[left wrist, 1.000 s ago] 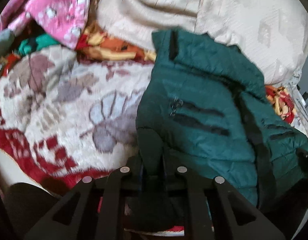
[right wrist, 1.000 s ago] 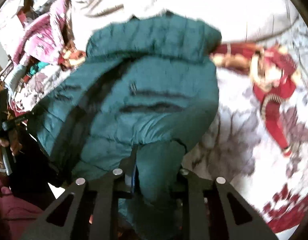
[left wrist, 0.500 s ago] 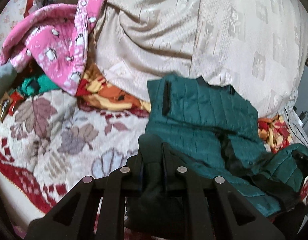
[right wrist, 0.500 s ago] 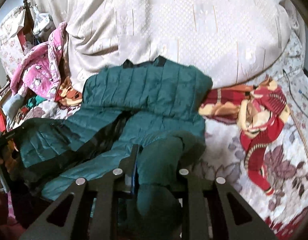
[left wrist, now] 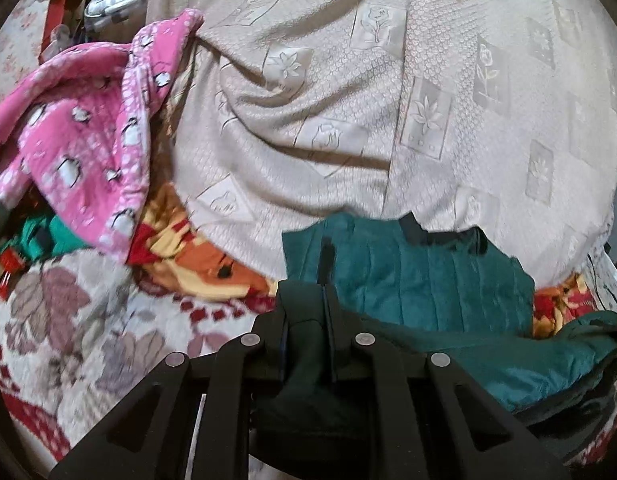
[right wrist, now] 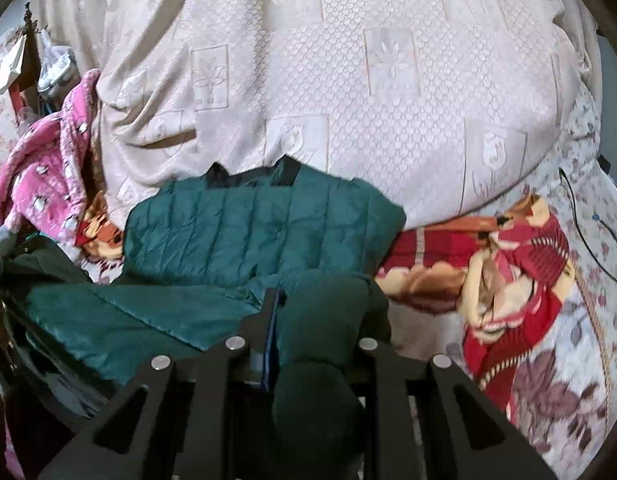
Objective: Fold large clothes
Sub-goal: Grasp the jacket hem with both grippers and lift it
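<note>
A large dark green quilted jacket point(left wrist: 420, 280) lies on the bed, its collar end toward the cream bedspread; it also shows in the right wrist view point(right wrist: 244, 232). My left gripper point(left wrist: 304, 320) is shut on a bunched lower corner of the jacket. My right gripper point(right wrist: 312, 320) is shut on the other lower corner, a thick fold of green fabric. The lower half stretches low between the two grippers toward the collar end.
A cream embossed bedspread point(left wrist: 368, 100) heaps behind the jacket. A pink printed garment point(left wrist: 80, 148) lies at the left. A red and orange patterned cloth point(right wrist: 500, 264) lies at the right. A floral blanket point(left wrist: 68, 340) covers the bed. A black cable point(right wrist: 584, 232) runs far right.
Both grippers have pulled back and down with the jacket's lower corners. The jacket, which filled both views a second ago, now lies lower and farther off, with more bedspread showing.
</note>
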Available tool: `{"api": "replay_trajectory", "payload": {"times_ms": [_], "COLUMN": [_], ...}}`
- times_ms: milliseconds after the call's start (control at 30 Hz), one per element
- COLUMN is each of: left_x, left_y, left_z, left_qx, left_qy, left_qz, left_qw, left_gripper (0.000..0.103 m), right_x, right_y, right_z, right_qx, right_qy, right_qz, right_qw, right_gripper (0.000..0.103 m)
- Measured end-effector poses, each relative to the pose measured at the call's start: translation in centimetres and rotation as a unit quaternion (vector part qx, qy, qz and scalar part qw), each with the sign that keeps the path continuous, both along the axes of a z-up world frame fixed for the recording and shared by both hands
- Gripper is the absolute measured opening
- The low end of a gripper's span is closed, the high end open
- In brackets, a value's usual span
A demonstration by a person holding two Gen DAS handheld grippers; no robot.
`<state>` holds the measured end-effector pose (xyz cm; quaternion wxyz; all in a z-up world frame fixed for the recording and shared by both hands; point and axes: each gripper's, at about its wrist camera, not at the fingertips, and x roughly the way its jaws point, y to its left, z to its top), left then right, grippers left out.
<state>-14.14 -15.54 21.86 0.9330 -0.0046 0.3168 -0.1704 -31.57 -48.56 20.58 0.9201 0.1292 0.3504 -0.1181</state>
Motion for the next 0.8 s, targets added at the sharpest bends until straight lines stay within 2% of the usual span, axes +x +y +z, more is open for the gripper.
{"api": "replay_trajectory", "payload": {"times_ms": [133, 233, 333, 467, 533, 633, 733, 800], "left_x": [3.9, 7.6, 10.5, 13.5, 15.1, 16.7, 17.6, 18.3], "left_y": [-2.1, -3.7, -5.4, -7.6, -8.5, -9.2, -9.2, -8.7], "left_z": [0.2, -0.6, -2.1, -4.1, -5.7, -7.4, -8.4, -8.9], "left_qx": [0.006, 0.018, 0.032, 0.055, 0.071, 0.083, 0.087, 0.076], "left_qy": [0.001, 0.007, 0.017, 0.022, 0.034, 0.039, 0.044, 0.057], "left_qz": [0.011, 0.028, 0.036, 0.044, 0.05, 0.051, 0.052, 0.059], "left_qw": [0.9999, 0.9994, 0.9987, 0.9973, 0.9957, 0.9945, 0.9939, 0.9938], "left_gripper": [0.0, 0.0, 0.0, 0.0, 0.0, 0.006, 0.012, 0.022], "right_x": [2.9, 5.5, 8.6, 12.1, 13.8, 15.2, 14.6, 13.4], "right_y": [-2.1, -4.9, -7.6, -9.0, -10.3, -12.6, -13.7, -13.6], "right_z": [0.1, -0.7, -2.4, -4.8, -6.7, -8.7, -8.5, -7.2], "right_qx": [0.011, 0.038, 0.065, 0.054, 0.074, 0.137, 0.177, 0.174], "right_qy": [-0.003, -0.002, 0.006, 0.03, 0.04, 0.035, 0.006, -0.024], "right_qz": [-0.023, -0.051, -0.07, -0.075, -0.085, -0.095, -0.094, -0.087], "right_qw": [1.0, 0.998, 0.995, 0.995, 0.993, 0.985, 0.98, 0.981], "right_gripper": [0.021, 0.021, 0.021, 0.021, 0.022, 0.03, 0.042, 0.062]}}
